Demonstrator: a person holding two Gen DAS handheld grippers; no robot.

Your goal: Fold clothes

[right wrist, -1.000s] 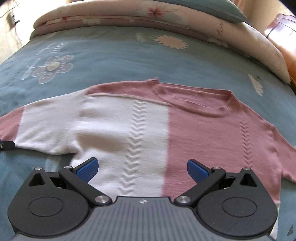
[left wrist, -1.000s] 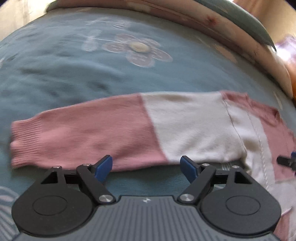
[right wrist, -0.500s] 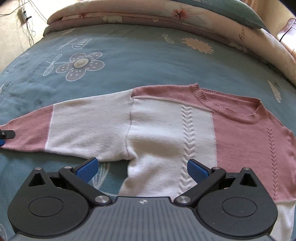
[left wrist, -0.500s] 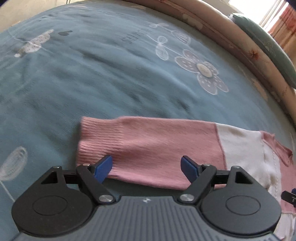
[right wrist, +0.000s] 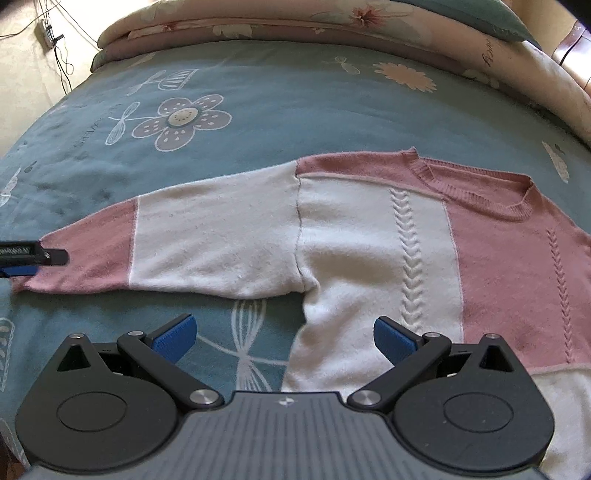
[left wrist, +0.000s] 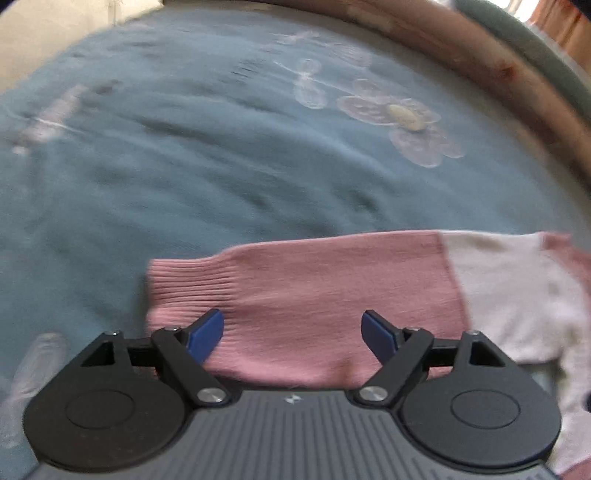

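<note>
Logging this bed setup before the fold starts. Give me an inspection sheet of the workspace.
Surface: blue bedspread with flower and whisk prints, lightly wrinkled.
Job's things: pink and white knit sweater lying flat and unfolded, one sleeve stretched out sideways, ribbed cuff at its end.
Clutter: nothing seen on the bedspread besides the sweater.
Grippers: left gripper over the pink sleeve near the cuff, jaws open, nothing gripped; right gripper near the sweater's underarm and side edge, jaws open and empty.
Cables: thin wires and a power strip on the floor beyond the bed.
Surroundings: folded floral quilt and a green pillow at the far edge.
</note>
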